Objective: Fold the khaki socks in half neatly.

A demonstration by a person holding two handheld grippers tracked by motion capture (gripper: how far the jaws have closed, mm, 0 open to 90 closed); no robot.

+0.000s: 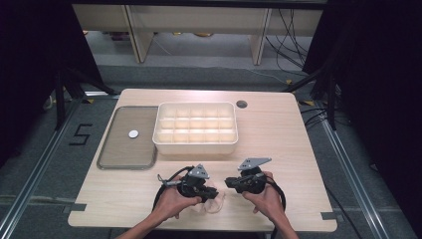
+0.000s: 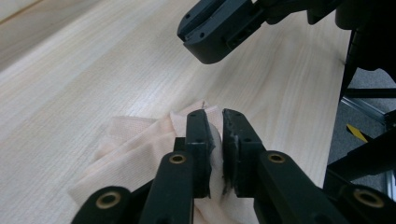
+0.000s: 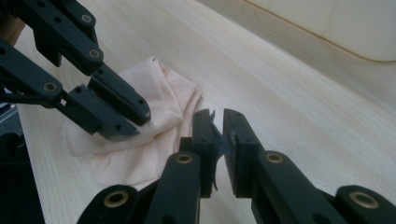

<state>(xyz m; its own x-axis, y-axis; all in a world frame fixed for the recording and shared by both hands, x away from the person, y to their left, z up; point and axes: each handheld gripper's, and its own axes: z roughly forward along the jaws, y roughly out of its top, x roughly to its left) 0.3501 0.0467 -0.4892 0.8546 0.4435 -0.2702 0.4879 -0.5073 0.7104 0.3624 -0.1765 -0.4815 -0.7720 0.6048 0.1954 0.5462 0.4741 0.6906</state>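
A crumpled pale peach cloth (image 1: 216, 200) lies near the table's front edge, between the person's two hands. My left gripper (image 1: 208, 192) is shut on a fold of it. In the left gripper view the cloth (image 2: 135, 149) runs up between the nearly closed jaws of the left gripper (image 2: 214, 113). My right gripper (image 1: 230, 183) hovers just right of the cloth, pointing left. Its jaws are shut with nothing between them. In the right gripper view the right gripper (image 3: 215, 114) sits beside the cloth (image 3: 161, 95), and the left gripper (image 3: 133, 122) rests on the cloth.
A white compartment box (image 1: 195, 147) stands at the table's middle. Left of it lies a flat grey tray (image 1: 119, 149) with a small white disc (image 1: 133, 133) on it. A cable hole (image 1: 242, 104) is at the back. The table's front edge is close behind both hands.
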